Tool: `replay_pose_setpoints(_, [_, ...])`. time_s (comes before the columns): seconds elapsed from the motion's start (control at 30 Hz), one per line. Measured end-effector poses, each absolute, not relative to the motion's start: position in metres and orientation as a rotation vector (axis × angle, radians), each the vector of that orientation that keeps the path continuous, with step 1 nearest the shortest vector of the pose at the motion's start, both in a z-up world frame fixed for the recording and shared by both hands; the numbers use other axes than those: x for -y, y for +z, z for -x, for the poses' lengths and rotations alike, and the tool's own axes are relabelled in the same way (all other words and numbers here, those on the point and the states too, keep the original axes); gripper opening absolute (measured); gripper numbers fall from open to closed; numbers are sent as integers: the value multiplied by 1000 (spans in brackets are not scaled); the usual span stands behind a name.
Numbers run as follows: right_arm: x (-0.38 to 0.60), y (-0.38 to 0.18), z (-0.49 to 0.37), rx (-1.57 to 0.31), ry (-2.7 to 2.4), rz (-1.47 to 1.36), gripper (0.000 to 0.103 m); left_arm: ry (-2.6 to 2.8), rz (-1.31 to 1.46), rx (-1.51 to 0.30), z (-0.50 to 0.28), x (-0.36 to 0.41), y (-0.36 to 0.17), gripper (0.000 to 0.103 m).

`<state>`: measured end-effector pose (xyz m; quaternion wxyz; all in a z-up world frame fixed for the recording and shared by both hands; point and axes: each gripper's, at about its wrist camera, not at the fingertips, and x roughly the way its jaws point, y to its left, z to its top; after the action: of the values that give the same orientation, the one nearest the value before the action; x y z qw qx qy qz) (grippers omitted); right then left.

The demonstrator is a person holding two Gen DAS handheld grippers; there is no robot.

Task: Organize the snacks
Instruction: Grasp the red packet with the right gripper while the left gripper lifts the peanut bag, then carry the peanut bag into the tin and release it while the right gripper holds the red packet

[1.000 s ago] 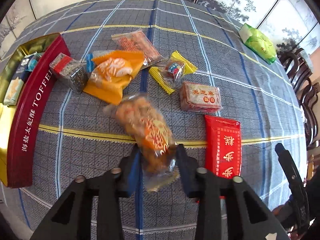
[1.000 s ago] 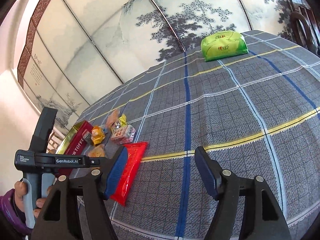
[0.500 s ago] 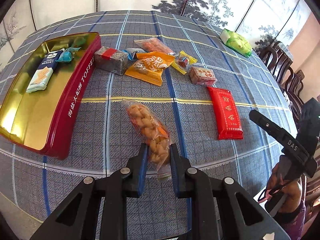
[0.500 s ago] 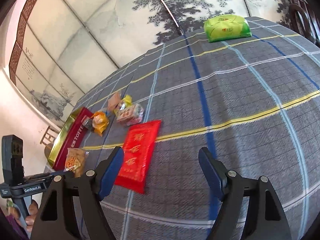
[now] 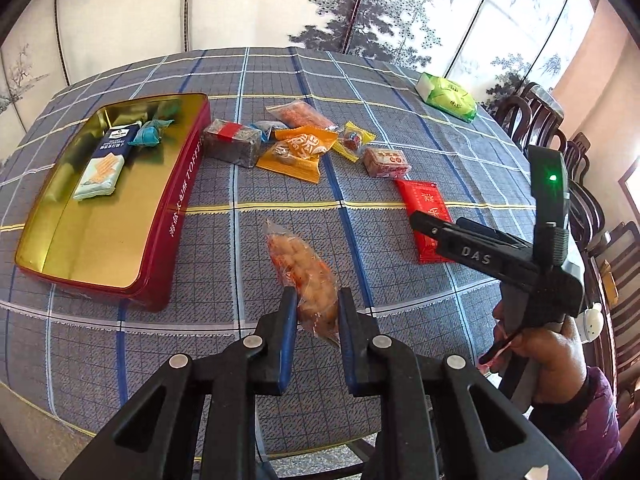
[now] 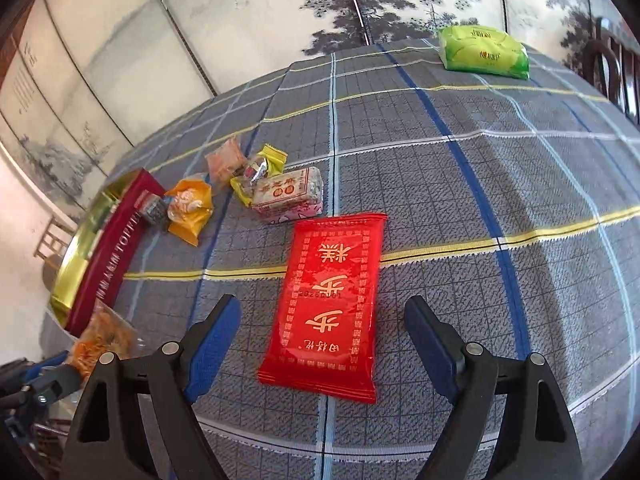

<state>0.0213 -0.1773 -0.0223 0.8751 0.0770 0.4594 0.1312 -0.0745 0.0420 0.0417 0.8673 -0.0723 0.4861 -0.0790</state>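
My left gripper (image 5: pixel 316 312) is shut on a clear bag of orange snacks (image 5: pixel 304 272), held up off the plaid tablecloth; that bag (image 6: pixel 102 338) also shows at the lower left of the right wrist view. A red and gold toffee tin (image 5: pixel 176 216) lies open at the left with a white cracker pack (image 5: pixel 102 170) and a teal candy (image 5: pixel 148 134) inside. My right gripper (image 6: pixel 322 346) hovers over a flat red packet (image 6: pixel 332 300), its jaws opening wide, pads clear of the packet. In the left wrist view the right gripper's body hides part of the red packet (image 5: pixel 424 204).
Loose snacks lie in a cluster past the tin: a dark block (image 5: pixel 232 146), an orange pouch (image 5: pixel 298 152), a yellow candy (image 5: pixel 354 140), a pink box (image 5: pixel 386 160). A green pack (image 5: pixel 448 96) sits far right. Dark wooden chairs (image 5: pixel 572 160) ring the table's right side.
My left gripper closed on the orange snack bag and drew it back and up off the cloth. My right gripper swung over the red packet while its jaws spread wider.
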Motion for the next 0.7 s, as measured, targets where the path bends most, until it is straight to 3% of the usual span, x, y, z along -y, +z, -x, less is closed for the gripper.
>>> replay_pose_setpoints(0.13, [152,-27,-17,-945,223,39,82,-173,155,-1003,77,-47,46,17])
replay_pose_setpoints(0.2, [148,-28,-12,-917,235,106,68,-176,152,-993,77,-49,49,16])
replay_pose_setpoints(0.23, [150,-25,-11,-910,236,114,48,-177,153,-990,78,-50,51,16])
replay_pose_setpoints(0.27, [154,-23,-12,-922,249,108,45,-182,156,-989,78,-51,52,16])
replay_pose_setpoints(0.7, [206,-17,-8,-919,308,-81,44,-221,126,-1011,82,-53,48,16])
